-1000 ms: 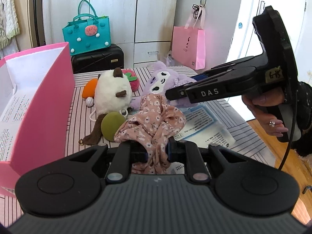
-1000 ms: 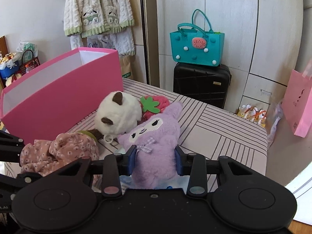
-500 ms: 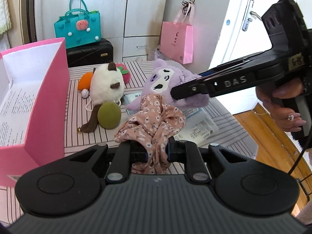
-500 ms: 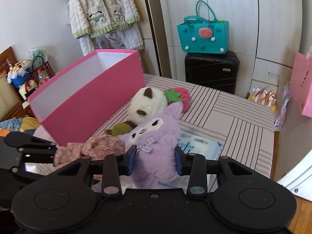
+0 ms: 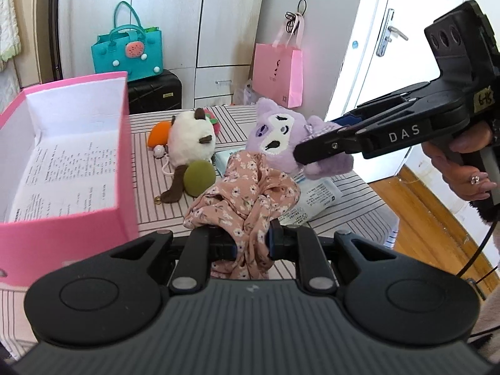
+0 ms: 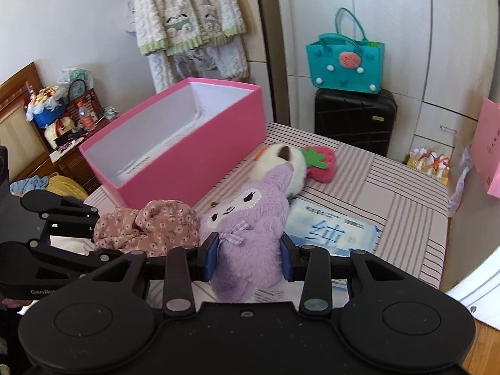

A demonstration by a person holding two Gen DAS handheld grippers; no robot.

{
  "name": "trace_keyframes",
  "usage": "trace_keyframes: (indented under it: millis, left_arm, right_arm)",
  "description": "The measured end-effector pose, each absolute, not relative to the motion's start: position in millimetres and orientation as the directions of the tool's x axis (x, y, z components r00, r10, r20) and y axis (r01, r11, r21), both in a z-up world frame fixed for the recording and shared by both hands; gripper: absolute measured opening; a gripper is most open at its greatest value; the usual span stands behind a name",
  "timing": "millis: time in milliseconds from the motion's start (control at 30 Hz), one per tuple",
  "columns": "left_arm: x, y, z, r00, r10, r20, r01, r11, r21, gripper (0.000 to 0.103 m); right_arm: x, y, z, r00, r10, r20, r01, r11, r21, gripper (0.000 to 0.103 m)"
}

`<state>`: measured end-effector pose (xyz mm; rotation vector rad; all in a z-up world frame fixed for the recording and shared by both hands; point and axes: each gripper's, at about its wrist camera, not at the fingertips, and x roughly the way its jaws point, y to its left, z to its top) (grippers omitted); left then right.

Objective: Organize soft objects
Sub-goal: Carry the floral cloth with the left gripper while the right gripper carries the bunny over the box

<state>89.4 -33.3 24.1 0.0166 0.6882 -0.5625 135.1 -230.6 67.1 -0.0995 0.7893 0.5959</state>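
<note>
Floral cloth (image 5: 247,193) clenched in left gripper (image 5: 252,243); purple plush (image 6: 250,234) clamped in right gripper (image 6: 249,257); pink box (image 6: 175,143) at 10 o'clock.

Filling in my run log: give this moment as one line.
left gripper: shut on floral cloth | right gripper: shut on purple plush | pink box: open, no toys inside

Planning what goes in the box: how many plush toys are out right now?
4: purple plush bunny gripped in the right gripper; white round plush, red strawberry plush and orange plush on the striped table. Others may be hidden.
</note>
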Motion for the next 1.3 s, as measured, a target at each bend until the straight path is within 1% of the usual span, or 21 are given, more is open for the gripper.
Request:
trace_keyframes:
  millis: [233, 300, 433, 633, 733, 900, 1000, 1100, 1300]
  left_arm:
    - [72.2, -6.5, 40.4, 0.667, -0.475, -0.575, 0.500, 0.857, -0.127, 0.015]
    - [68.8, 7.2, 48.8, 0.685, -0.475, -0.552, 0.494, 0.860, -0.127, 0.015]
    - [66.5, 32.2, 64.4, 0.721, -0.446, -0.530, 0.473, 0.876, -0.094, 0.015]
    - [83.5, 60.6, 71.6, 0.750, -0.358, -0.557, 0.417, 0.909, -0.023, 0.015]
    - [95.1, 74.0, 74.2, 0.774, -0.327, -0.543, 0.392, 0.920, 0.004, 0.016]
    - [116.5, 94.8, 76.3, 0.812, -0.297, -0.502, 0.338, 0.941, -0.008, 0.016]
    - [132.1, 95.9, 77.9, 0.815, -0.276, -0.509, 0.329, 0.944, 0.015, 0.016]
    - [153.6, 93.6, 82.8, 0.798, -0.279, -0.534, 0.355, 0.934, 0.041, 0.015]
    - [189.7, 96.4, 100.0, 0.785, -0.276, -0.555, 0.363, 0.930, 0.050, 0.016]
  right_arm:
    - [126.2, -204.0, 79.3, 0.543, 0.506, -0.670, -0.591, 0.797, 0.123, 0.044]
    - [125.3, -197.4, 83.1, 0.548, 0.511, -0.662, -0.598, 0.793, 0.117, 0.044]
    - [125.1, -188.2, 88.7, 0.552, 0.512, -0.658, -0.606, 0.789, 0.105, 0.044]
    - [133.5, -176.6, 94.6, 0.551, 0.515, -0.656, -0.610, 0.785, 0.104, 0.044]
    - [141.3, -170.0, 98.8, 0.560, 0.514, -0.649, -0.611, 0.786, 0.095, 0.044]
    - [153.3, -160.2, 110.2, 0.573, 0.508, -0.643, -0.614, 0.786, 0.074, 0.044]
    - [163.8, -150.5, 114.8, 0.574, 0.507, -0.643, -0.625, 0.779, 0.056, 0.044]
    - [180.7, -135.2, 117.1, 0.568, 0.514, -0.643, -0.638, 0.769, 0.051, 0.044]
    - [211.1, -91.5, 116.2, 0.534, 0.505, -0.678, -0.694, 0.719, -0.011, 0.044]
